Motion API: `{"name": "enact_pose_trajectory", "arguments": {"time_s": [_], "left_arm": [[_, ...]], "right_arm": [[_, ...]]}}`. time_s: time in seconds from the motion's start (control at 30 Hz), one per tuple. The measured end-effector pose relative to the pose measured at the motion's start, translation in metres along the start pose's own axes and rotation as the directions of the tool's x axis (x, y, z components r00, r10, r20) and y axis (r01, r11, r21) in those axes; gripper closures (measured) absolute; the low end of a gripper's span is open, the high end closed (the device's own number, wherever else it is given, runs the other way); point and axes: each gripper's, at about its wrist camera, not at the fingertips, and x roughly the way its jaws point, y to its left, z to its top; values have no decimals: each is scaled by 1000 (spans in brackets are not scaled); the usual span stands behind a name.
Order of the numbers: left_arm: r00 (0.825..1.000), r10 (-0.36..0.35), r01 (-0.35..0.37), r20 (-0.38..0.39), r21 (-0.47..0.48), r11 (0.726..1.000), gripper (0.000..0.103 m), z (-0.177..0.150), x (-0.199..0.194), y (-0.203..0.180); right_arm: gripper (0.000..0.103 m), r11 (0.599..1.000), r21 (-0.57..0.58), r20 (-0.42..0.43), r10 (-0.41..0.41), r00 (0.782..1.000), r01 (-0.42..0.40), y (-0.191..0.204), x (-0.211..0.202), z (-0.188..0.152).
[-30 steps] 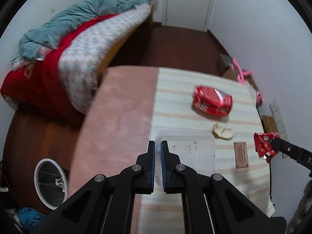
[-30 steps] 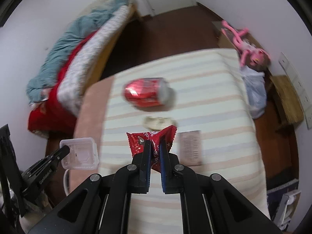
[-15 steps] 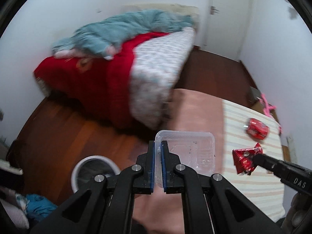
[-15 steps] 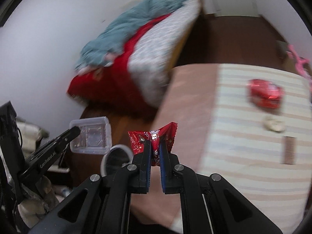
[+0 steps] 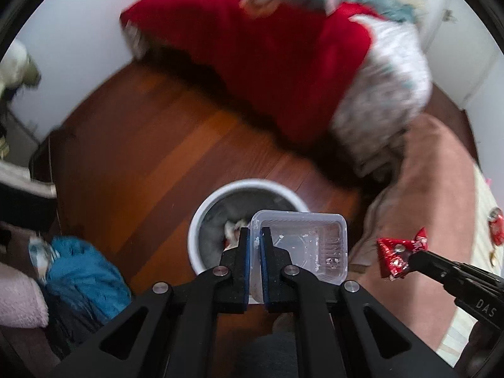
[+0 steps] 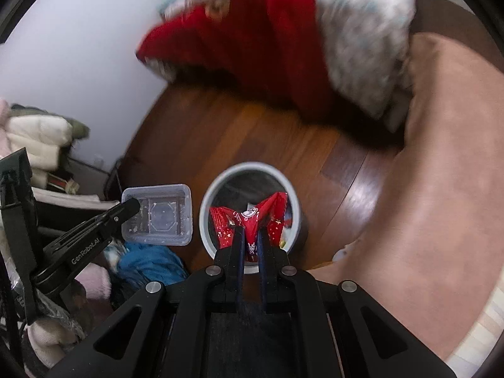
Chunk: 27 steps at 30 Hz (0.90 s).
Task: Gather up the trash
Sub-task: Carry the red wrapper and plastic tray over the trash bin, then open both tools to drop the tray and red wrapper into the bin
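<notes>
To the left of your left claw (image 5: 255, 236) a blue bundle of cloth (image 5: 85, 277) lies on the wooden floor (image 5: 151, 145). The left claw is clenched on the rim of a clear plastic container (image 5: 308, 242), which hangs partly over the white trash bin (image 5: 201, 220) just ahead of the fingers. The bin stands on the floor and has some scraps inside. Beyond it you see a bed with a red blanket (image 5: 277, 60), blurred. To the right of this claw your right claw (image 6: 249, 236) is clenched on a red snack wrapper (image 6: 249, 217). In the right wrist view the wrapper hangs directly over the mouth of the bin, and the container sits beside it to the left. Further right is a surface under a pink cloth (image 6: 441, 189). A crushed red can (image 5: 496, 228) lies at its far right edge.
</notes>
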Motion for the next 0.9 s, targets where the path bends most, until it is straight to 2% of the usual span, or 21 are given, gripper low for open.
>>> {"name": "enact_pose_trajectory", "arguments": {"time_s": [0.27,0.47,0.5,0.53,0.6,0.63,0.7,0.77,0.83,0.87,0.9], "left_arm": [[985,8,-15,-171,-38,999,98,10,93,39],[966,32,-47,-257,-55,997,93,6,132,58],[964,30,-48,-265,-62,997,79,5,134,60],[963,26,-47,-267,-71,996,45,4,134,64],[965,25,-51,-261,-95,994,11,0,130,72],[966,26,-53,-257,-99,994,11,-1,129,75],[965,19,-51,-263,-115,992,11,-5,124,82],[967,21,-55,-255,-129,990,9,-5,121,87],[971,27,-63,-238,-144,988,4,-7,114,89],[973,27,-62,-229,-150,987,2,-9,110,90],[975,26,-62,-220,-155,986,1,-11,105,91]], "right_arm": [[95,998,-15,-183,-56,982,54,0,110,20],[94,997,-17,-302,-79,950,77,-1,175,19],[93,997,-24,-323,-83,943,79,-2,183,17],[92,997,-27,-338,-82,938,78,-3,190,17],[78,995,-35,-352,-96,931,90,-4,196,13],[73,996,-42,-357,-94,930,85,-4,198,13],[42,996,-47,-356,-91,930,80,-4,196,12],[31,996,-59,-355,-84,931,68,-1,193,13],[23,994,-74,-346,-95,933,74,-2,185,14],[9,994,-86,-339,-97,936,72,-2,181,14],[2,991,-104,-328,-111,938,80,0,175,14]]}}
